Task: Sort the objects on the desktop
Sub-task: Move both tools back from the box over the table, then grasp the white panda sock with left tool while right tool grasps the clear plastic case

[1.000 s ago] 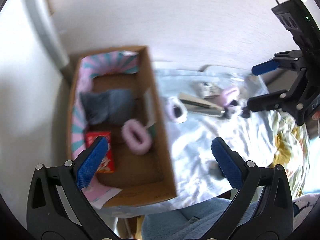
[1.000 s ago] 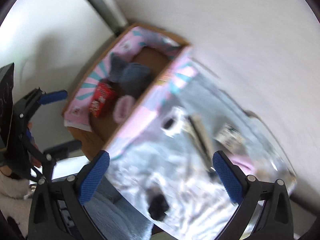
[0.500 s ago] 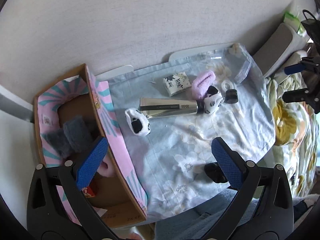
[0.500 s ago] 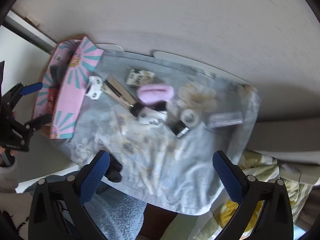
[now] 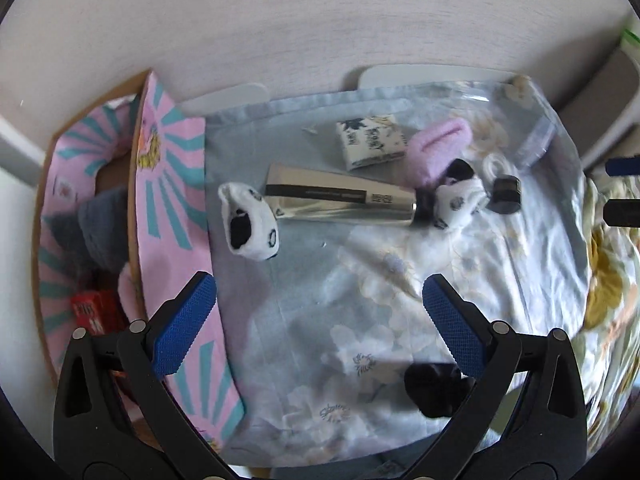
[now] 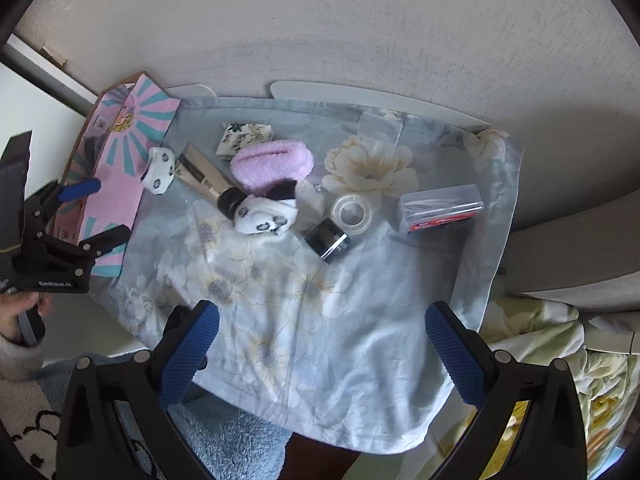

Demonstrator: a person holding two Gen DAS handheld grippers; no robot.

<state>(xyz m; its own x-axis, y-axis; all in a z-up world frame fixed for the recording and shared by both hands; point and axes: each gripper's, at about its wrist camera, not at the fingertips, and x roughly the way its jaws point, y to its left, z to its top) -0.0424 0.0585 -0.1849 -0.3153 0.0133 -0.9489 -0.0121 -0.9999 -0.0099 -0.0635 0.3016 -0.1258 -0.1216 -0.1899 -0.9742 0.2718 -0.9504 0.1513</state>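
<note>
On the small table, a pale flowered cloth (image 6: 320, 320) carries the clutter: a silver tube (image 5: 340, 200) lies flat across the middle, with one black-and-white sock (image 5: 250, 226) at its left end and another (image 6: 266, 214) bunched against its dark cap. Just behind sit a fluffy pink pouch (image 6: 274, 166) and a small printed packet (image 5: 370, 142). To the right are a roll of clear tape (image 6: 352, 214), a little black jar (image 6: 328, 239) tipped beside it, and a clear plastic case (image 6: 440, 208) well apart toward the cloth's edge. At the left stands a cardboard box (image 5: 172, 200) with pink and teal flaps, holding something grey, something pink and a red packet. The left gripper (image 5: 320, 320) hovers near the box, fingers spread wide and empty; the right gripper (image 6: 320, 352) hangs over the near edge, likewise spread, gripping nothing.
</note>
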